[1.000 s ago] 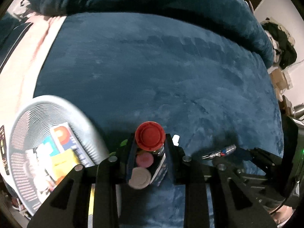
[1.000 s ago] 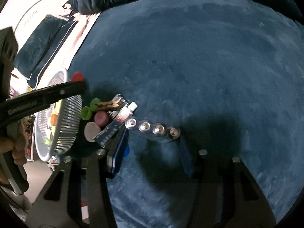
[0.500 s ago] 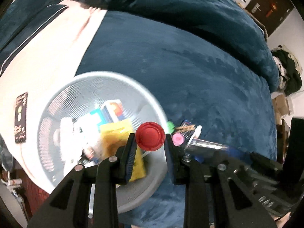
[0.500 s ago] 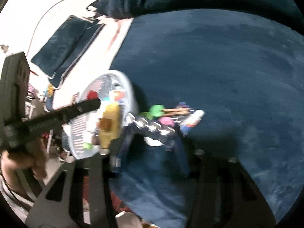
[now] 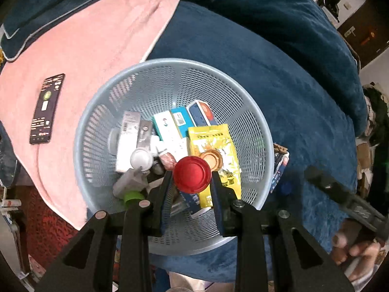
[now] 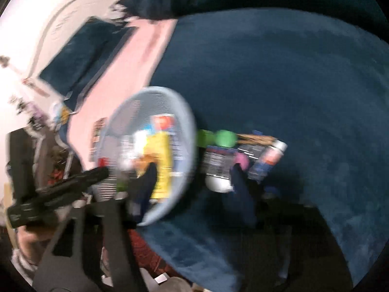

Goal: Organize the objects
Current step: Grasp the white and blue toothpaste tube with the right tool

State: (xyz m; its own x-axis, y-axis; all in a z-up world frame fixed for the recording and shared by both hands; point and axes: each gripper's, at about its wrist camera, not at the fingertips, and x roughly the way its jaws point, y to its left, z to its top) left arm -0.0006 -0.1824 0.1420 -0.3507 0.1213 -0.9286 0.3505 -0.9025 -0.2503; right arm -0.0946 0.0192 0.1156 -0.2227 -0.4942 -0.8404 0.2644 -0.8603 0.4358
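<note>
The left claw (image 5: 192,177) is pinching a red cap (image 5: 192,174) between its two fingers, and it holds the cap above the open mouth of a light blue basket (image 5: 257,126). The basket stands on a bed, partly on a dark blue blanket (image 5: 279,77) and partly on a pink sheet (image 5: 97,36). Inside the basket lie several small boxes, a yellow packet (image 5: 214,141), a white cap (image 5: 141,158) and a green cap (image 5: 132,196). A black phone (image 5: 47,108) lies flat on the pink sheet, well apart from the basket.

The right wrist view is blurred. The right claw (image 6: 192,180) has just been opening; its fingers are spread and nothing is between them. Its left finger (image 6: 148,177) is over the rim of the basket (image 6: 187,121), and its right finger (image 6: 240,187) is outside the basket, over the things that are not yet sorted. These lie on the blanket (image 6: 291,73) just beside the basket: a green cap (image 6: 225,137), a pink cap (image 6: 242,160), a white cap (image 6: 216,185), a wooden clothespin (image 6: 255,137) and a tube (image 6: 267,158). At the left edge of this view the left claw (image 6: 102,171) is seen from the side, reaching over the basket.
</note>
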